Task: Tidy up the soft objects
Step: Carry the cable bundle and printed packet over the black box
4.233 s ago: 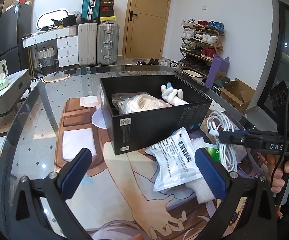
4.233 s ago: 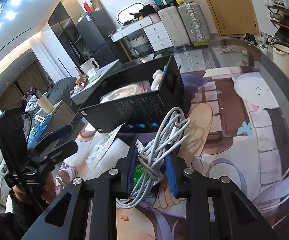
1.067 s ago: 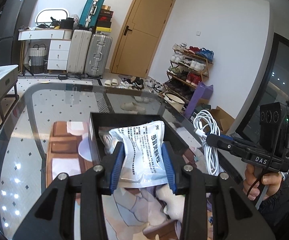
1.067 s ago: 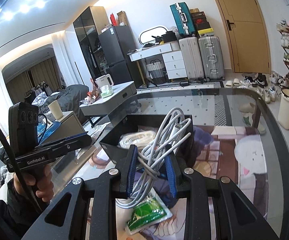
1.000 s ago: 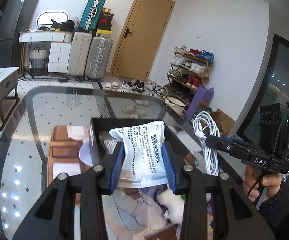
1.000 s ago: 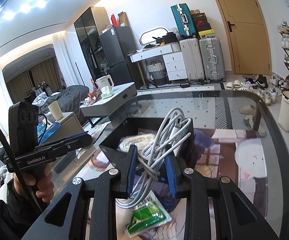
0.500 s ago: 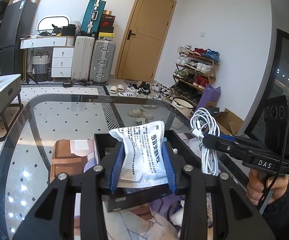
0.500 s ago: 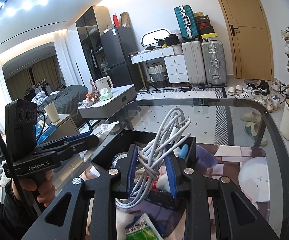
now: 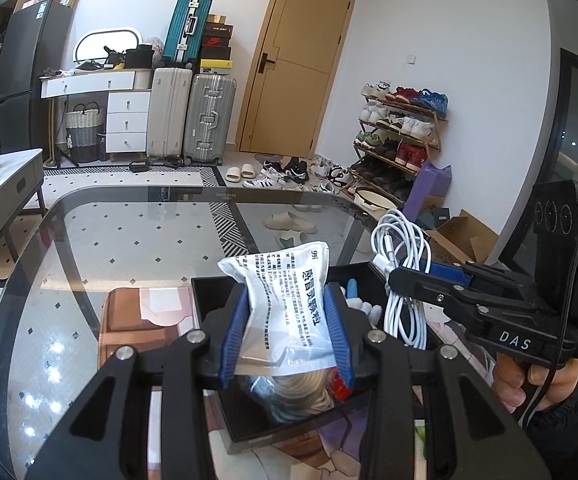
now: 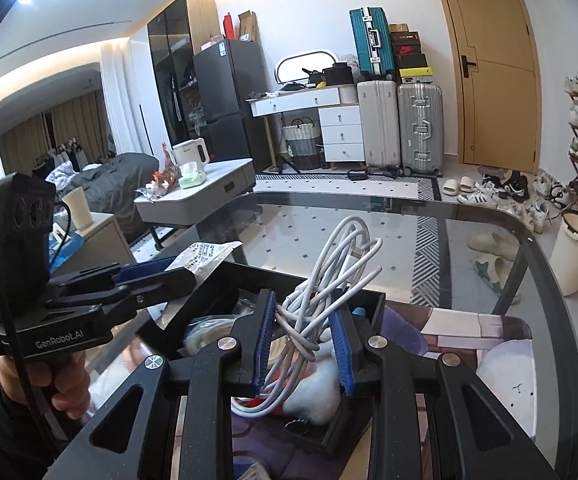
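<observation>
My left gripper [image 9: 287, 334] is shut on a white printed sachet [image 9: 289, 304], held in the air over the open black box [image 9: 209, 300]. My right gripper [image 10: 303, 344] is shut on a bundle of white cable [image 10: 329, 276], which hangs over the same black box [image 10: 249, 276]. In the left wrist view the right gripper [image 9: 405, 280] comes in from the right with the white cable [image 9: 401, 276]. In the right wrist view the left gripper [image 10: 177, 274] and the sachet [image 10: 205, 254] show at the left. Inside the box lie a bagged coil [image 10: 205, 330] and a white plush toy [image 10: 317, 384].
The box sits on a glass table [image 9: 129, 232] with a printed mat [image 10: 489, 332] under it. A person's hands [image 9: 529, 380] hold both gripper handles. A green packet [image 9: 419, 436] lies on the mat near the box. Suitcases, a shoe rack and a door stand beyond the table.
Both grippers have moved forward with their loads, from in front of the box to over it. The box now sits lower and nearer in both views. The grips have not changed.
</observation>
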### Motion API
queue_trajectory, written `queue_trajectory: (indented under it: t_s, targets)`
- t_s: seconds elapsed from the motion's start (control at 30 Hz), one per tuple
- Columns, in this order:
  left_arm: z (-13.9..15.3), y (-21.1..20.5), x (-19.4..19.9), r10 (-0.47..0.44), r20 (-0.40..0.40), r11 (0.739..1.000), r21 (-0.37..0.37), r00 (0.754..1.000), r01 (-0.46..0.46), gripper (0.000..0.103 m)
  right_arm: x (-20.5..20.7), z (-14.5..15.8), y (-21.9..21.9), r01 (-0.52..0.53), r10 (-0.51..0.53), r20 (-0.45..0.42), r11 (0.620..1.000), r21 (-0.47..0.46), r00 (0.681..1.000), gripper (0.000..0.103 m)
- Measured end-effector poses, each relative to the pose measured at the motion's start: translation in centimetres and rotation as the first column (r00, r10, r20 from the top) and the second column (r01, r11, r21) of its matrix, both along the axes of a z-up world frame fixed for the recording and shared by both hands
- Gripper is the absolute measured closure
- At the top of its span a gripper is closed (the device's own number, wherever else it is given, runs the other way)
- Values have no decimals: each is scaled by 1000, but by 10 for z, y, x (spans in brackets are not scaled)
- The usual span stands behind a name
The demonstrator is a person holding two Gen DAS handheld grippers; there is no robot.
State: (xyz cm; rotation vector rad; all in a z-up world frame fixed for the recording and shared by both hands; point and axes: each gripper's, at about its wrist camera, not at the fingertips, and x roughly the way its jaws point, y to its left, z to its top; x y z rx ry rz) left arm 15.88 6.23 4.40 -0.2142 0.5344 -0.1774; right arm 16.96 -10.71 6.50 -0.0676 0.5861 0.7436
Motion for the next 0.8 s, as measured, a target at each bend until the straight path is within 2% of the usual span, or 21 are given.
queue_trajectory:
  t_s: [0.37,0.8]
  targets:
    - [-13,-1,14,1,-25,1000,19,1000,-1,66,12,-14,15,13,-11,36,998,-67,999,76]
    - [-23,-5,16,2,-54,998,55,999,1,65,12,-34,25,-37,38,5,991,-130,999,76]
